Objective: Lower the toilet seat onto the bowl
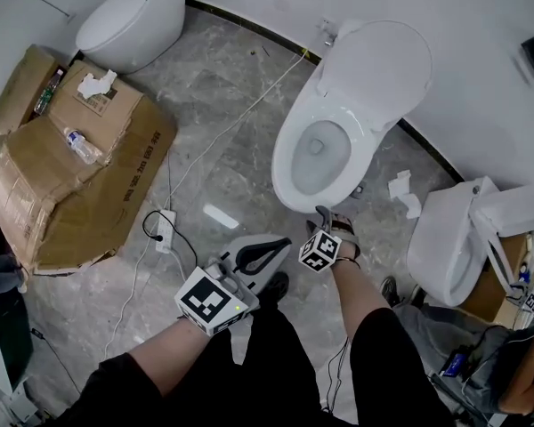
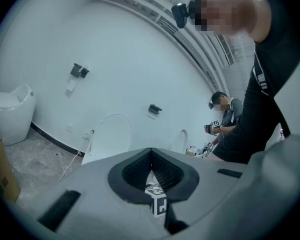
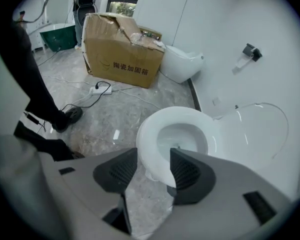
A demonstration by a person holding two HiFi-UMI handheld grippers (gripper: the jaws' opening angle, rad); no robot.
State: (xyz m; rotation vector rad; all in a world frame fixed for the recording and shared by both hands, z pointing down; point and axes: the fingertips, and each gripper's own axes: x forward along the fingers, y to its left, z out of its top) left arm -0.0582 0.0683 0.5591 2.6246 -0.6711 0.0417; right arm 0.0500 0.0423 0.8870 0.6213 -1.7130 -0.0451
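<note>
Two claws in play, and neither has anything in it. Right claw (image 3: 154, 155) is spread wide, hovering low just off the front of the bowl (image 3: 150, 129), with the rim showing between its jaws. Left claw (image 1: 260, 256) is pinched closed on nothing, beside the right one and well short of the bowl. Seat (image 1: 384, 60) stands raised at the back, leaning toward the wall, well apart from both claws. It looks like stiff, glossy plastic: light to swing, I'd judge, but slick, and likely to slam if let go. Best hold, I'd say, is the top free edge, pinched thin between the jaws, then eased all the way down.
</note>
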